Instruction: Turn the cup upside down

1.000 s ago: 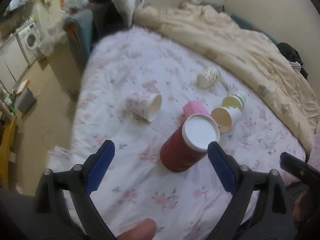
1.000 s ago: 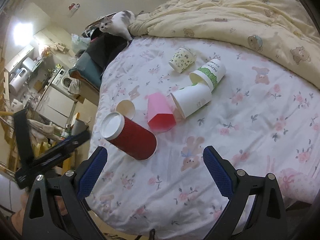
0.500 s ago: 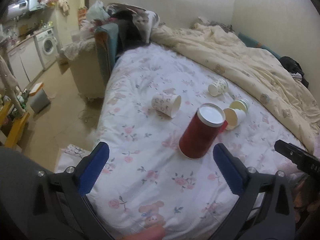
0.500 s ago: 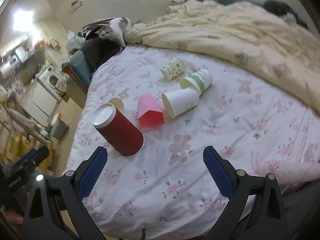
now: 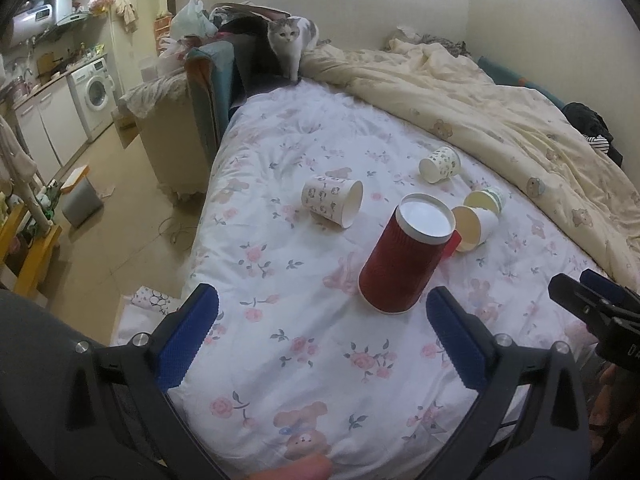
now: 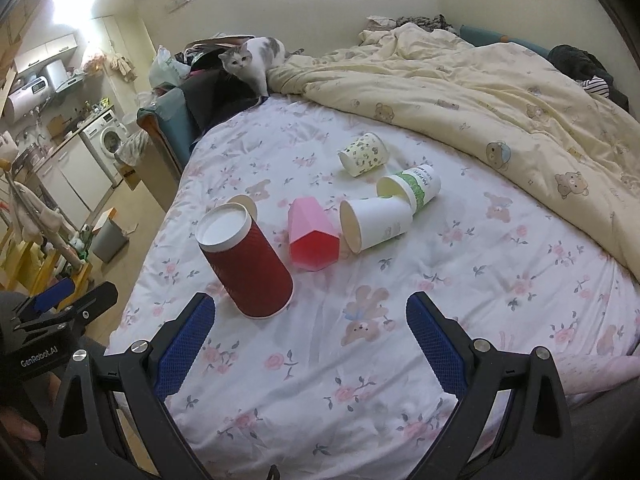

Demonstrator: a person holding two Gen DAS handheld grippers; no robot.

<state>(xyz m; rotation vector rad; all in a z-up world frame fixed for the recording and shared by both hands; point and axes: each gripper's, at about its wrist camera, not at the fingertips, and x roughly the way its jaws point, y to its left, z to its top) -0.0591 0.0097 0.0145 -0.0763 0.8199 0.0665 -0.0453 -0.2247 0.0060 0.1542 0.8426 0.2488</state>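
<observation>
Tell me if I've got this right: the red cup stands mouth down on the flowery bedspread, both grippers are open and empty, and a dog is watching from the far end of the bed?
Nearly right. The watcher is a cat, white and grey, not a dog; the right wrist view shows it clearly. The rest holds: the red cup stands mouth down on the bedspread, and the left gripper and right gripper are both open and empty.

Red ribbed cup (image 5: pixel 404 256) stands upside down on floral bedspread (image 5: pixel 304 288).
</observation>
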